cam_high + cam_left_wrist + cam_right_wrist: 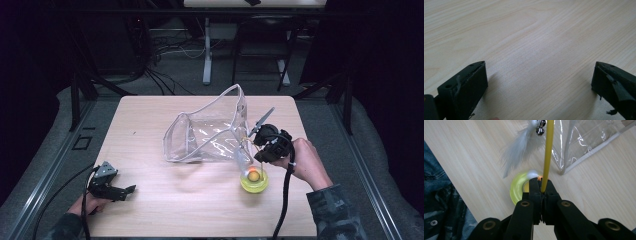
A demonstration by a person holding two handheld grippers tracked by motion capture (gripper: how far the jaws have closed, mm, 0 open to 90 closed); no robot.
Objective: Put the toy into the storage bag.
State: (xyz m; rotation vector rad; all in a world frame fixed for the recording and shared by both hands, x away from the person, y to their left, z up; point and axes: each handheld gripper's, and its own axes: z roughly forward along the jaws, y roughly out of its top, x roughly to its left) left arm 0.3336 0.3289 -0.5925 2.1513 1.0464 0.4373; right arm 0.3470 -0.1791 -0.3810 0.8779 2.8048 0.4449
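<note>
The right gripper (541,185) has its two black jaws pressed together on a thin yellow plastic rod (548,152), a cat-teaser toy whose stem runs straight up and away from the jaw tips. Just to the left of that stem, above the jaws, hang a tuft of pale grey feathers (517,150) and two small silver bells (540,127). Directly below the jaw tips sits the toy's round translucent yellow-green base (254,181) with an orange ball (253,175) in it, resting on the pale wooden table (165,210). Beyond the rod, up and to the right of the jaws, lies a clear plastic pouch with white piping (210,131), mouth gaping.

The left gripper (540,80) hovers low over bare wood with jaws wide apart, holding nothing; in the high view it sits well apart from the toy.

The risk, as I judge it: the grip is on a slim, smooth rod, so it may pivot or slide between the jaws. The base could tip or drag, and the feathers might snag on the pouch's rim
</note>
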